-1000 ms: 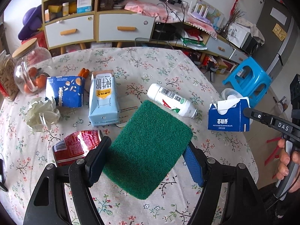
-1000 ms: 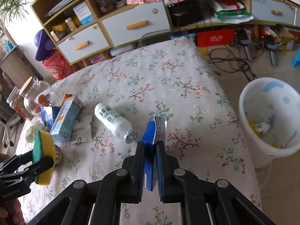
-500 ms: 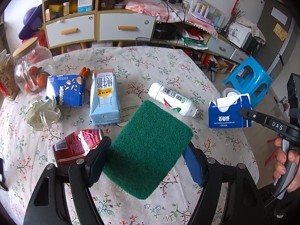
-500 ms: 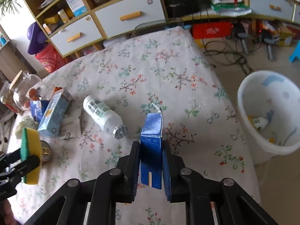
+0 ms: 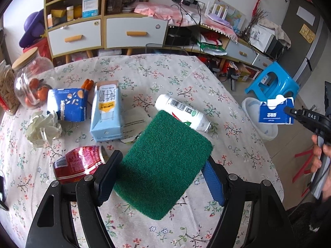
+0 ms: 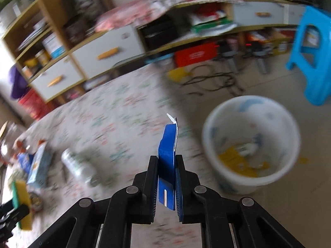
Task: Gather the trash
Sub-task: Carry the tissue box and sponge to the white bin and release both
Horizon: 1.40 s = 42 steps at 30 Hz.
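My left gripper (image 5: 161,161) is shut on a green scouring sponge (image 5: 169,140), held above the floral table (image 5: 144,72). My right gripper (image 6: 166,161) is shut on a flattened blue carton (image 6: 167,142), past the table's right edge and beside the white bin (image 6: 206,132). The left wrist view shows that carton (image 5: 276,113) over the bin (image 5: 266,132). On the table lie a white bottle (image 5: 182,111), a light blue milk carton (image 5: 106,111), a dark blue carton (image 5: 66,107), a crushed red can (image 5: 78,163) and crumpled paper (image 5: 43,128).
Glass jars (image 5: 31,82) stand at the table's left edge. A blue stool (image 5: 273,84) stands beyond the bin, with cables on the floor. Drawers and shelves (image 5: 134,33) line the far wall. A hand (image 5: 318,155) holds the right gripper's handle.
The right gripper has carried the blue carton rightward, off the table and up to the bin. The left gripper and sponge have stayed still.
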Tool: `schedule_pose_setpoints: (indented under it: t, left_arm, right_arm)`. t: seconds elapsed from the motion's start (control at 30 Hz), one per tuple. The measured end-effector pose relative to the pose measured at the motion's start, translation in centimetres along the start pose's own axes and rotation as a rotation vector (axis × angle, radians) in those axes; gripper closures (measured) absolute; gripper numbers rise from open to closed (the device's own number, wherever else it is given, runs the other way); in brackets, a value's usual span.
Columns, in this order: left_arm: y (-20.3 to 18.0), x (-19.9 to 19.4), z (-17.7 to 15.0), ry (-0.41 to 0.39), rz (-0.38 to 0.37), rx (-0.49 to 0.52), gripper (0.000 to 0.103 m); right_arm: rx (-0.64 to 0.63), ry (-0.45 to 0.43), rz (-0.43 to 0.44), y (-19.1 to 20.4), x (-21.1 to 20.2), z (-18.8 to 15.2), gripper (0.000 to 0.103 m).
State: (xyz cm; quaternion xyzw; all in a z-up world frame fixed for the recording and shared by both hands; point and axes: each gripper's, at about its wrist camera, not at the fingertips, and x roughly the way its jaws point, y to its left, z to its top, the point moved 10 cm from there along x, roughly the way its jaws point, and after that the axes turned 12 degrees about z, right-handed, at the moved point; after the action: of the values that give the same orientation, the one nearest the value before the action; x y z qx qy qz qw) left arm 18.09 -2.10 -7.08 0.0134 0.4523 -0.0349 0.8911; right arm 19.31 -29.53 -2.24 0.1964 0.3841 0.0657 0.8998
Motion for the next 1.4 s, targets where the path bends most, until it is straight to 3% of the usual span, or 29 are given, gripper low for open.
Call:
schedule_pose_setpoints:
  t: [0.33,0.43,0.47,0.93,1.23,1.3,1.4]
  left_arm:
    - [-6.5,0.7,2.1,-0.008,-0.007,0.109,0.025]
    - [-9.6,1.5,2.8,0.000,-0.036,0.142,0.025]
    - [-10.9,1.8,3.0,-0.001,-0.045,0.160,0.025]
    - [-28.1,5.2,4.5,-0.001,-0.183,0.361,0.025]
    - [-33.2,6.6,5.9,-0.032,-0.204,0.400,0.023]
    - [-33.9,6.8,6.4,-0.040,-0.223,0.388,0.019]
    - [-34.4,7.1,6.8,-0.044,-0.219,0.375,0.005]
  right_arm:
    - [0.123,-0.031,-0.171,-9.8,-1.6,2.0,0.083]
    - [0.149,-0.022,-0.190,-11.4,-1.7,1.9,0.061]
    - [0.160,-0.022,-0.190,-12.0,-1.9,1.9,0.059]
    - [0.187,-0.038,-0.250,-18.0,-7.6,-0.1,0.050]
    - [0.238,-0.044,-0.255,-20.6,-9.3,-0.8,0.048]
    - [0.244,-0.049,-0.255,-20.9,-9.5,-0.8,0.047]
    - [0.242,-0.054,-0.254,-20.9,-9.7,-0.7,0.046]
